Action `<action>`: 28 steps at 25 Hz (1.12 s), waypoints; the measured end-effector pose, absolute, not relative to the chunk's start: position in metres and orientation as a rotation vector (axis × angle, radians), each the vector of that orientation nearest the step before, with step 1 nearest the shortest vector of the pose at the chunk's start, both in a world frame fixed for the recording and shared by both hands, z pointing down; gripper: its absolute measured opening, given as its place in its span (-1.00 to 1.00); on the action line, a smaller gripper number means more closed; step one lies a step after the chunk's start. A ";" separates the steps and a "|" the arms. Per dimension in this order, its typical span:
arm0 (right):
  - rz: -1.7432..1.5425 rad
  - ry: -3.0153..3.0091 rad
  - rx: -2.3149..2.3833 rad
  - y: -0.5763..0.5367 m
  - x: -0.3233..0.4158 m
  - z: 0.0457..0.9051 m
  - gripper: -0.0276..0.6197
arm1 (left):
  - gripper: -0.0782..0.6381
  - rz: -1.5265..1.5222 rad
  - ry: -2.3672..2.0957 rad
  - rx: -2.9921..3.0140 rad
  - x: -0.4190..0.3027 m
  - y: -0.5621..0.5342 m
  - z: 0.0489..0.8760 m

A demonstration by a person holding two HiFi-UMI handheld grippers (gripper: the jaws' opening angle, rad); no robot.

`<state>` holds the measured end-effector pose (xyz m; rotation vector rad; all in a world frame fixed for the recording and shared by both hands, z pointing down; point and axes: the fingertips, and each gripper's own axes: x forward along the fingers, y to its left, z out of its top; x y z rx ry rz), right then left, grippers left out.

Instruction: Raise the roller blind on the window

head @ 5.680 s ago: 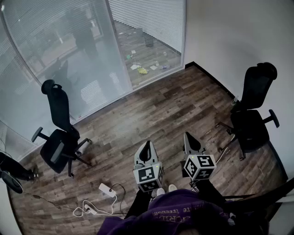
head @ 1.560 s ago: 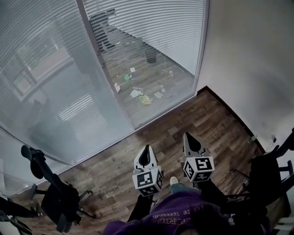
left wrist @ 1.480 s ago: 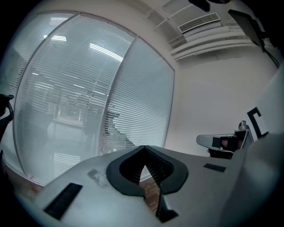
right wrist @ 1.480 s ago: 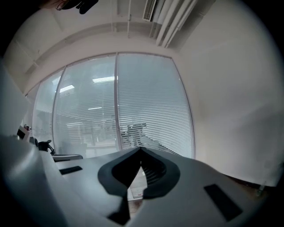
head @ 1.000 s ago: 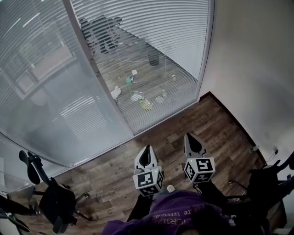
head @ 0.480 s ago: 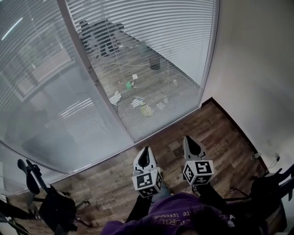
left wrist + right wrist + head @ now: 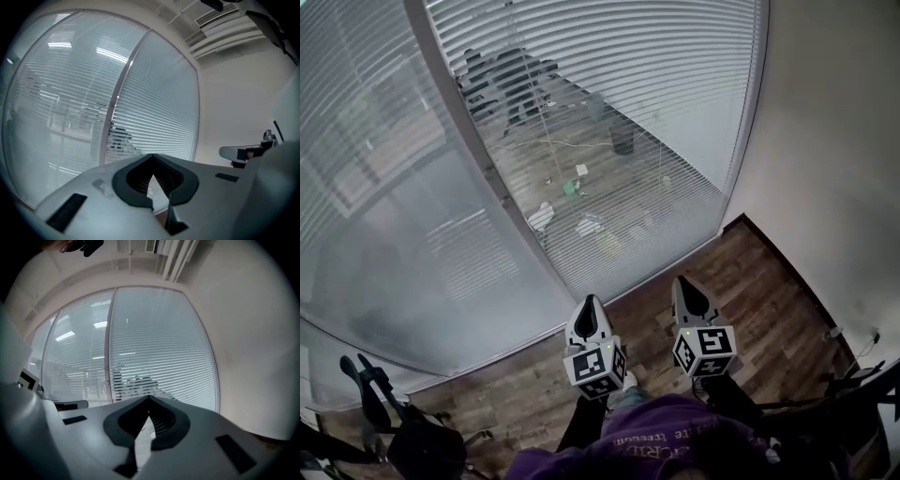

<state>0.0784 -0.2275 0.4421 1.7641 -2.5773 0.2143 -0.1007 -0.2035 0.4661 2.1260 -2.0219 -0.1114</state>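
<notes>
Both grippers have advanced toward the window since the earlier frames: the glazing now fills most of the head view, the strip of wooden floor (image 7: 750, 291) ahead of them has narrowed, and the black chair formerly at the right has left the view. Left gripper (image 7: 588, 302) and right gripper (image 7: 683, 282) are held side by side, well apart from each other, pointing level at the glass. Left gripper (image 7: 152, 159): jaws clenched tip to tip, nothing between them. Right gripper (image 7: 149, 400): jaws likewise clenched and holding nothing. The roller blind (image 7: 628, 112) hangs fully lowered on the far pane, its horizontal slats reaching down to the floor line, directly ahead of both grippers and untouched by either. It is bounded by the window post (image 7: 478, 159) on the left and the plain wall (image 7: 834, 141) on the right. An office chair (image 7: 403, 436) stands near left.
</notes>
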 end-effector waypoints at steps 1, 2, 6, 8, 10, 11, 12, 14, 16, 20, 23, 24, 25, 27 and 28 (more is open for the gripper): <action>0.214 -2.577 1.764 -0.235 0.074 0.442 -0.92 | -0.78 -0.115 -2.037 2.116 -0.109 -0.212 0.466; 0.217 -2.576 1.765 -0.241 0.070 0.442 -0.92 | -0.78 -0.123 -2.050 2.106 -0.117 -0.220 0.465; 0.228 -2.568 1.776 -0.269 0.059 0.442 -0.92 | -0.78 -0.165 -2.102 2.091 -0.142 -0.256 0.454; 0.228 -2.573 1.770 -0.282 0.048 0.444 -0.92 | -0.77 -0.186 -2.131 2.087 -0.158 -0.272 0.447; 0.229 -2.579 1.757 -0.293 0.036 0.445 -0.92 | -0.77 -0.205 -2.158 2.061 -0.174 -0.286 0.442; 0.231 -2.582 1.749 -0.297 0.032 0.446 -0.92 | -0.77 -0.207 -2.179 2.049 -0.182 -0.292 0.441; 0.233 -2.585 1.740 -0.300 0.028 0.448 -0.92 | -0.77 -0.209 -2.204 2.036 -0.191 -0.299 0.439; 0.239 -2.585 1.720 -0.306 0.024 0.450 -0.92 | -0.77 -0.211 -2.266 2.002 -0.209 -0.314 0.434; 0.249 -2.581 1.703 -0.312 0.022 0.451 -0.92 | -0.77 -0.194 -2.347 1.965 -0.231 -0.332 0.427; 0.255 -2.581 1.683 -0.325 0.024 0.451 -0.92 | -0.66 -0.168 -2.451 1.887 -0.269 -0.372 0.412; 0.243 -2.601 1.647 -0.336 0.026 0.447 -0.92 | -0.59 -0.116 -2.502 1.818 -0.294 -0.401 0.410; 0.240 -2.607 1.639 -0.340 0.028 0.444 -0.92 | -0.55 -0.077 -2.514 1.794 -0.300 -0.412 0.412; 0.234 -2.614 1.631 -0.345 0.030 0.441 -0.92 | -0.53 -0.037 -2.521 1.767 -0.306 -0.423 0.414; 0.216 -2.629 1.615 -0.354 0.036 0.438 -0.92 | -0.52 0.023 -2.516 1.710 -0.312 -0.439 0.420; 0.213 -2.631 1.610 -0.358 0.039 0.438 -0.92 | -0.52 0.041 -2.511 1.683 -0.314 -0.443 0.422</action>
